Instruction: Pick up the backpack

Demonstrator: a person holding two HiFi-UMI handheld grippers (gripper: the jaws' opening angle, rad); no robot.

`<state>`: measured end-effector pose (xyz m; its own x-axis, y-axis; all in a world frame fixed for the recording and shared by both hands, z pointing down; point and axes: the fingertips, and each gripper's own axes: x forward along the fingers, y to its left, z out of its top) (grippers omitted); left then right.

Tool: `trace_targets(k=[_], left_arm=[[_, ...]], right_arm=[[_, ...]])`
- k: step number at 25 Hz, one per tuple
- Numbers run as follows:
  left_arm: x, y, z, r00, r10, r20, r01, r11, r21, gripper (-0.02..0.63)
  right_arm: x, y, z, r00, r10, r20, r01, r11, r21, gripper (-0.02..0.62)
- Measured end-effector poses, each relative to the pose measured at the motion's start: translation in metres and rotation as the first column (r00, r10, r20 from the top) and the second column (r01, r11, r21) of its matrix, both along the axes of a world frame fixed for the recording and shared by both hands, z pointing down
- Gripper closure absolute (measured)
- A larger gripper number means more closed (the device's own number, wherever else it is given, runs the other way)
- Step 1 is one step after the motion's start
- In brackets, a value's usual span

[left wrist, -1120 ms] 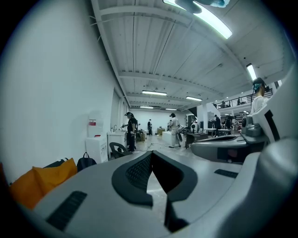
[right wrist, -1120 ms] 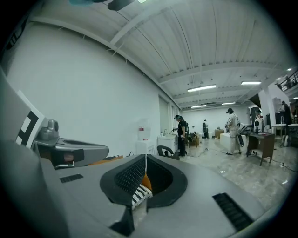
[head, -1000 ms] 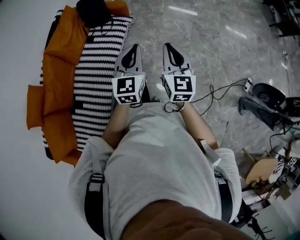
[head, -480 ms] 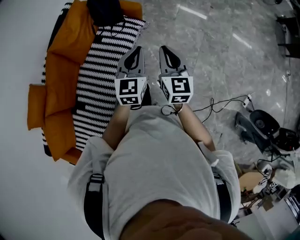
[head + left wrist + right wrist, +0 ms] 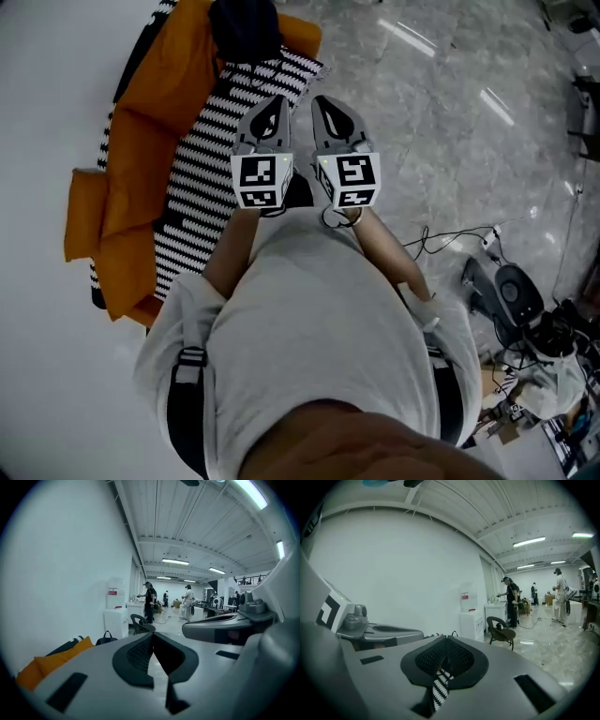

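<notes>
The backpack is a dark bag resting at the far end of a sofa with orange cushions and a black-and-white striped seat. In the left gripper view the backpack shows small, past the orange cushion. My left gripper and right gripper are held side by side in front of my chest, both shut and empty, short of the bag. The left gripper points along the room. Through the gap below the right gripper the striped cloth shows.
A white wall runs along the sofa's left. Cables and dark equipment lie on the marble floor at the right. A white water dispenser, a dark chair and several people stand far down the room.
Both grippers have moved forward toward the sofa's far end. The backpack and sofa now sit nearer and more to the middle of the head view. The jaws stay shut.
</notes>
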<state>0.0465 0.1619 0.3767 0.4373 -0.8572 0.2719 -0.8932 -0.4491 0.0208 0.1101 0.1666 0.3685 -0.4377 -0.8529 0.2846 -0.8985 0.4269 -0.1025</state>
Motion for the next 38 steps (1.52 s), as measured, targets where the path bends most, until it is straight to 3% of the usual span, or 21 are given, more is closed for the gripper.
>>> trace_targets(k=[5,14,19,23,26,34,38], left_arm=[[-0.033,-0.052,0.011,1.000,-0.015,0.026,0.016,1.000,-0.027,0.594],[-0.071,-0.111,0.021,0.995,-0.095,-0.025,0.093,0.993,-0.068,0.594],[-0.096,-0.160,0.033,0.985,-0.160,-0.061,0.153,0.983,-0.101,0.594],[-0.118,-0.207,0.048,0.981,-0.194,-0.031,0.189,0.975,-0.115,0.594],[-0.124,-0.243,0.060,0.982,-0.186,0.006,0.185,0.972,-0.142,0.594],[-0.145,-0.314,0.092,0.973,-0.231,0.003,0.227,0.952,-0.207,0.594],[-0.152,-0.330,0.107,0.974,-0.225,0.007,0.221,0.949,-0.224,0.594]], right_arm=[[-0.037,-0.057,0.008,0.999,-0.030,0.028,0.030,1.000,-0.006,0.555],[-0.060,-0.156,0.017,0.995,-0.049,0.090,0.054,0.997,-0.058,0.555],[-0.098,-0.200,0.028,0.991,-0.118,0.070,0.122,0.991,-0.060,0.555],[-0.118,-0.242,0.047,0.987,-0.152,0.055,0.156,0.985,-0.079,0.555],[-0.125,-0.279,0.066,0.983,-0.181,-0.010,0.179,0.976,-0.120,0.555],[-0.157,-0.326,0.089,0.899,-0.423,-0.108,0.409,0.903,-0.130,0.555],[-0.168,-0.336,0.109,0.857,-0.492,-0.153,0.482,0.870,-0.101,0.555]])
